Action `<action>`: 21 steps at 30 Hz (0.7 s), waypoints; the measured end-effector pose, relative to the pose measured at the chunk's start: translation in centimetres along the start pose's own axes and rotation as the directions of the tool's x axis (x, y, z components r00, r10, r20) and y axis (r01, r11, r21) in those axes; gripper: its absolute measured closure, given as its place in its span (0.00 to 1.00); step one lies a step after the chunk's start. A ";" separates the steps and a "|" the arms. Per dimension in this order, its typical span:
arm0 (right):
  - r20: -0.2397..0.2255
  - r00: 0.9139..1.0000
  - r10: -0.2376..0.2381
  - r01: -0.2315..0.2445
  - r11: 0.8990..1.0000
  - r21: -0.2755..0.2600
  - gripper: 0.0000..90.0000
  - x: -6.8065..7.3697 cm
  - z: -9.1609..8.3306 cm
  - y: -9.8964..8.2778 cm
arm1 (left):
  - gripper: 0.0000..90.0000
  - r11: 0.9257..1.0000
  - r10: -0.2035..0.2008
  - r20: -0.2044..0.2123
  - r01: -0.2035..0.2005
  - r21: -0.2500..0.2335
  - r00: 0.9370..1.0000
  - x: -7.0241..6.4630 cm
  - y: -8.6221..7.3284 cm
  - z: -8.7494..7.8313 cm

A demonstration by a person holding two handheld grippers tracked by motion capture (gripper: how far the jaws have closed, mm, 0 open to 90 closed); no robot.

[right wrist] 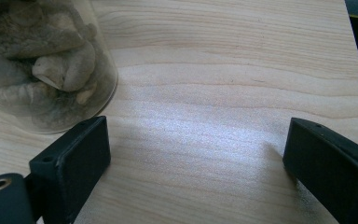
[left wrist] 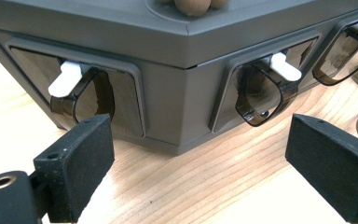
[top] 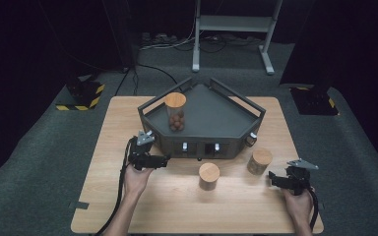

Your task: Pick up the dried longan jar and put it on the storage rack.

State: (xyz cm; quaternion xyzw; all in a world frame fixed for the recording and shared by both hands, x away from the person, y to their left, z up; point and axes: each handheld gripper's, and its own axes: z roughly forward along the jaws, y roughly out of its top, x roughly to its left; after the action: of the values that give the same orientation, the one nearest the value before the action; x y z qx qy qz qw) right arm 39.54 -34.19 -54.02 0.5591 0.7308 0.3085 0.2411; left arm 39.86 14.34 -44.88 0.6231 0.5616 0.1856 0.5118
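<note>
dim room, overhead glare, soft close-ups

left gripper (top: pixel 163 161) and right gripper (top: pixel 272 178), jaws wide apart, empty

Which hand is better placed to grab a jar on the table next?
Probably the right. The right gripper sits open beside the jar of pale lumps, which shows just past its jaws. The left gripper is open too, but faces the dark tray.

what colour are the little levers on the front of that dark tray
White. The levers sit above smoky-brown translucent loops on the dark grey tray, clearest in the left gripper view.
</note>
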 end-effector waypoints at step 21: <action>0.000 1.000 0.000 0.000 1.000 0.000 0.08 0.0 0.0 0.0 | 0.08 1.000 0.006 -0.038 -0.005 0.020 0.999 1.2 -3.4 0.8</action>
State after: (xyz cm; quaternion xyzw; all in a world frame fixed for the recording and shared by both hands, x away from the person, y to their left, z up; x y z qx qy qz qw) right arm 39.53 -34.18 -54.02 0.5592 0.7308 0.3085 0.2412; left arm 39.14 14.52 -48.46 0.6261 0.5713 0.1931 0.4943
